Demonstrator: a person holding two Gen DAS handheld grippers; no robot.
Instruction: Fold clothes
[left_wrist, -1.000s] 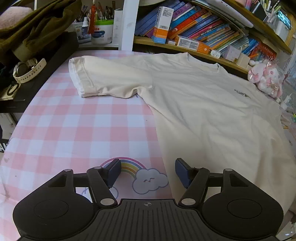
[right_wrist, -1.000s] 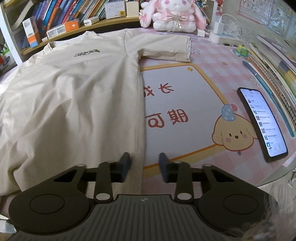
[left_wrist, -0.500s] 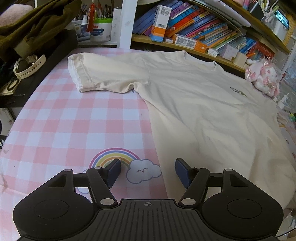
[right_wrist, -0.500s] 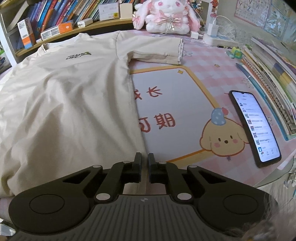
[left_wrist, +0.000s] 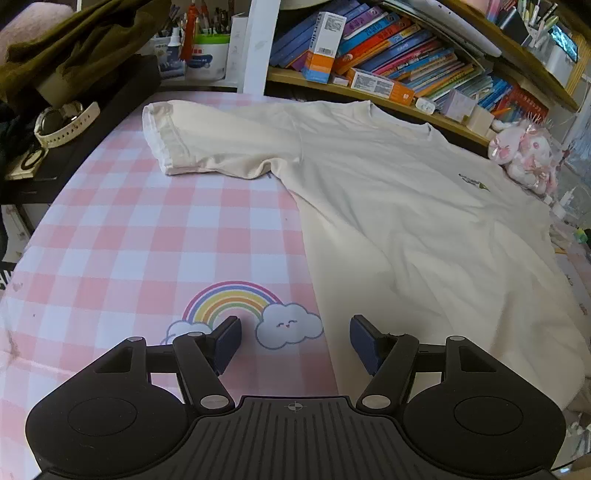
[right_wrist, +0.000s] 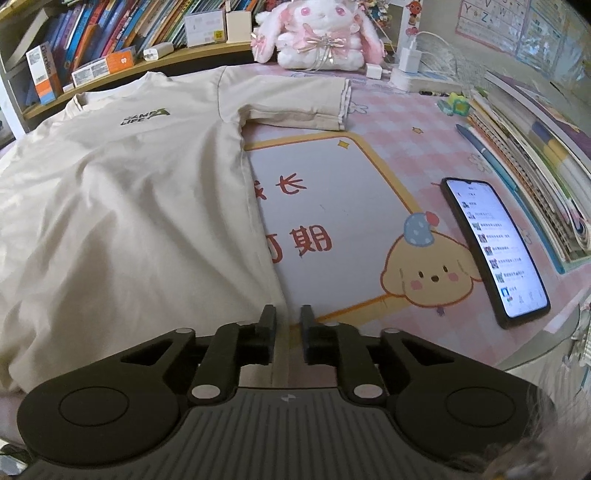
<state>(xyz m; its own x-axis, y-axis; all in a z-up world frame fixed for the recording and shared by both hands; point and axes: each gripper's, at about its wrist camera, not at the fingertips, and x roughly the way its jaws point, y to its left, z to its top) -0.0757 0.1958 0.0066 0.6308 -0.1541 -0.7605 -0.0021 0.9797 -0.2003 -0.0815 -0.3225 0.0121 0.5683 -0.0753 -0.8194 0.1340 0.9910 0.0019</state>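
Lying flat: a cream T-shirt (left_wrist: 388, 206) spread front-up across the tabletop (left_wrist: 122, 240), both short sleeves out to the sides, collar toward the bookshelf (left_wrist: 388, 48).
Shirt print: a small dark logo on the chest, seen in both wrist views.
Tabletop cover: pink-and-white check with a rainbow-and-cloud print (left_wrist: 243, 314) at the shirt's left side; on the other side a framed panel with red characters and a cartoon puppy (right_wrist: 428, 273).
Left claw (left_wrist: 295, 341): jaws standing wide apart over the check cloth, nothing between them; the right finger sits above the shirt's side edge, the left finger near the rainbow. Whether a finger touches the fabric cannot be told.
Right claw (right_wrist: 288, 332): jaws narrowly parted, having just been opening again after a near-close; the shirt's side hem runs up through the gap, and the pads do not appear to press on it.
Phone (right_wrist: 495, 243): lit screen up, lying on the tabletop to the right of the puppy, well apart from the shirt.
Plush rabbit (right_wrist: 317, 33): pink and white, sitting behind the shirt's sleeve by the bookshelf.
Watch (left_wrist: 62, 122): white strap, on a dark ledge left of the tabletop.
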